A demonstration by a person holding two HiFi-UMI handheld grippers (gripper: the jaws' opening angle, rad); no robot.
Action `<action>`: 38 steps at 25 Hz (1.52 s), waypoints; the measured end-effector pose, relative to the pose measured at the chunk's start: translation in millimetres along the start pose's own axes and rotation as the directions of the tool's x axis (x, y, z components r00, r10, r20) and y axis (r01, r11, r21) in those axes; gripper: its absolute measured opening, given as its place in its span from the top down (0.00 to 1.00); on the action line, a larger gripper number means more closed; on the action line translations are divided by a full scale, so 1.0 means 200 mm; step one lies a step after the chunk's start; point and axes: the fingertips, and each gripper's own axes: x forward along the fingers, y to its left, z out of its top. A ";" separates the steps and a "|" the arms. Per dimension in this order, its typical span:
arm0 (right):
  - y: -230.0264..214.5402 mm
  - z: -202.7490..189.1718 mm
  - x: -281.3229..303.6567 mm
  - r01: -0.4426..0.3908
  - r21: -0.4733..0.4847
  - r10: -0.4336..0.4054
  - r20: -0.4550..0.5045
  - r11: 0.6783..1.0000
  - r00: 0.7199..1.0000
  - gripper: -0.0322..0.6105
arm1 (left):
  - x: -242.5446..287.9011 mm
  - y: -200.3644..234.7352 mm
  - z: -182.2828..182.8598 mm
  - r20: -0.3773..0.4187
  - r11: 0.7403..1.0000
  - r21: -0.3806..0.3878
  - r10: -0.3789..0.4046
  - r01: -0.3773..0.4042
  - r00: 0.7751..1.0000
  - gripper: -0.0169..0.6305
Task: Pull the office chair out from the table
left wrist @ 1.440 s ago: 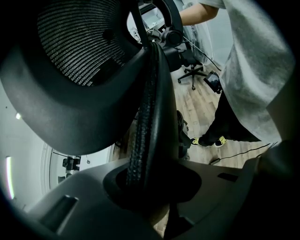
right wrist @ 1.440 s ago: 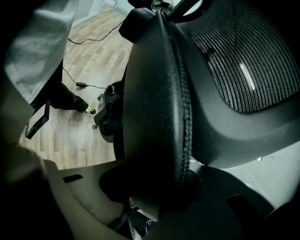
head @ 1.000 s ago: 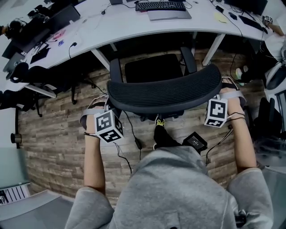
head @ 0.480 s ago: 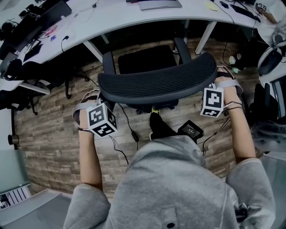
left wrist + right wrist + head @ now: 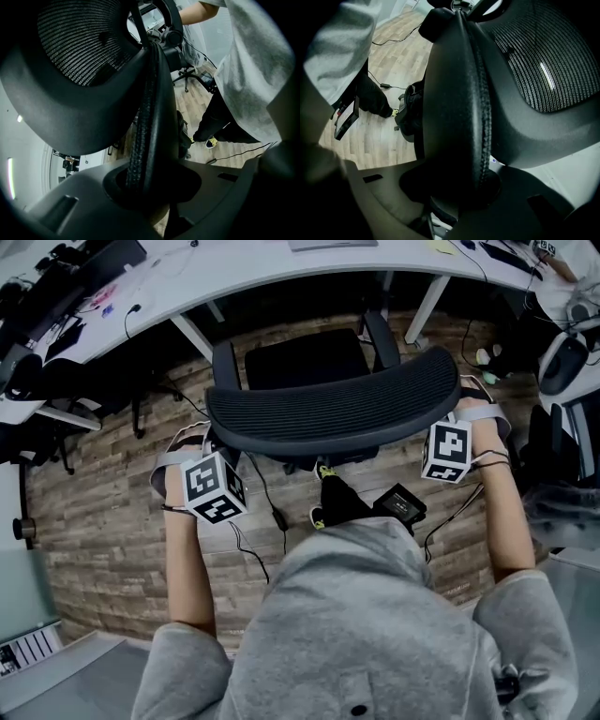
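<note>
Pulled further clear of the white table (image 5: 187,287) than a second ago: office chair (image 5: 333,413), with the desk edge now nearer top of frame and the keyboard gone from view. Seat just below desk edge, upper centre, over wood-plank floor (image 5: 94,512). Mesh backrest curved across centre of head view. Left gripper (image 5: 150,187) clamped on backrest's left end, stitched rim seated between narrowly set jaws. Right gripper (image 5: 461,187) clamped likewise on right end, jaws pressed to both faces of rim. Marker cubes at mid-left and mid-right of head view. Grey sweatshirt (image 5: 356,634) filling lower frame. Black device (image 5: 400,508) on floor just below backrest, cable trailing.
</note>
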 end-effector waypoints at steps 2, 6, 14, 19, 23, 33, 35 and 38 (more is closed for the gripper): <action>0.02 -0.01 -0.01 -0.007 0.001 0.007 -0.002 1.000 1.000 0.76 | -0.01 -0.02 0.01 0.000 1.000 -0.001 -0.003 0.003 1.000 0.83; 0.04 0.00 -0.04 -0.009 -0.003 0.009 0.003 1.000 1.000 0.76 | -0.03 -0.05 0.01 -0.003 1.000 -0.003 -0.005 0.005 1.000 0.83; 0.06 -0.01 -0.09 0.043 -0.031 -0.042 0.041 0.999 0.998 0.75 | -0.07 -0.10 0.03 -0.010 1.000 -0.010 0.000 0.000 1.000 0.83; 0.06 0.00 -0.10 0.125 0.018 -0.126 0.114 0.992 0.985 0.69 | -0.09 -0.08 0.05 -0.003 0.991 -0.084 0.108 -0.107 0.994 0.77; 0.04 0.02 -0.15 0.179 0.098 -0.196 0.214 0.979 0.957 0.62 | -0.11 -0.08 0.06 -0.001 0.969 -0.109 0.222 -0.221 0.975 0.56; 0.05 -0.06 -0.43 0.219 0.291 -0.309 0.311 0.931 0.899 0.62 | -0.31 -0.10 -0.10 -0.053 0.920 -0.259 0.290 -0.294 0.955 0.53; 0.07 -0.07 -0.50 0.190 0.373 -0.320 0.326 0.908 0.889 0.62 | -0.37 -0.13 -0.10 -0.028 0.882 -0.354 0.321 -0.310 0.947 0.52; 0.11 -0.08 -0.58 0.117 0.491 -0.322 0.359 0.864 0.876 0.63 | -0.47 -0.15 -0.06 0.020 0.802 -0.518 0.360 -0.298 0.933 0.52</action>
